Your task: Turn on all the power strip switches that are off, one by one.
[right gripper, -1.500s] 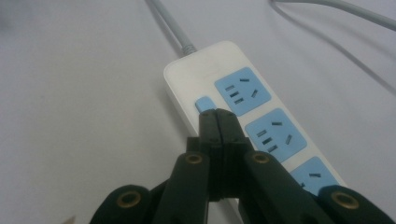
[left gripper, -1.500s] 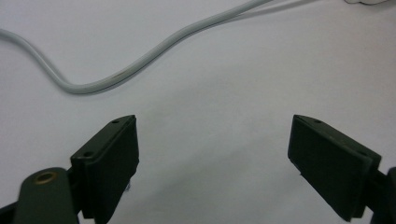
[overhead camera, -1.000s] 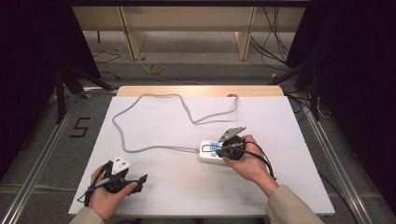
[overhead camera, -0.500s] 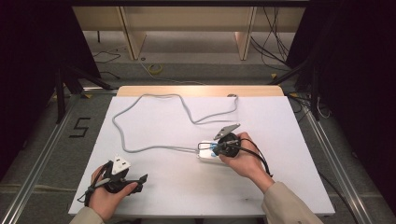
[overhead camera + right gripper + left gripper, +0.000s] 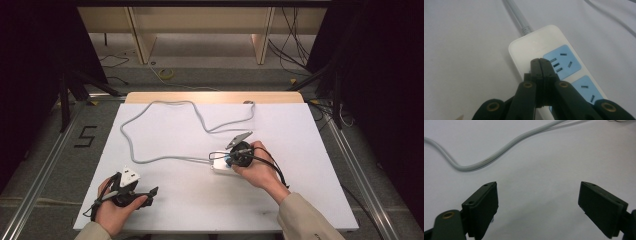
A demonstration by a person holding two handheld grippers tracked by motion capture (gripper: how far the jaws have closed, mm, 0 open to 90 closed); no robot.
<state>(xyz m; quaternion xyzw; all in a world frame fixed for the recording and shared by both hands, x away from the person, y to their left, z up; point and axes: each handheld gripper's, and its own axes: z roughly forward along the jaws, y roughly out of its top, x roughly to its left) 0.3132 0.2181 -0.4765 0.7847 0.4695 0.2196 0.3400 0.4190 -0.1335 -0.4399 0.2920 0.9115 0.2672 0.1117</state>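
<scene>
Near the middle of the bench (image 5: 310,150), slightly toward the person's right, the white power strip (image 5: 534,47) is lying flat with its blue sockets facing up and its grey cord (image 5: 165,107) looping away. Directly above it, the right gripper (image 5: 540,61) is hovering clenched, its tips over the end socket; compared with a second ago, it is sitting slightly nearer the strip. Well apart, the left gripper (image 5: 537,197) is resting released, grasping nothing.
</scene>
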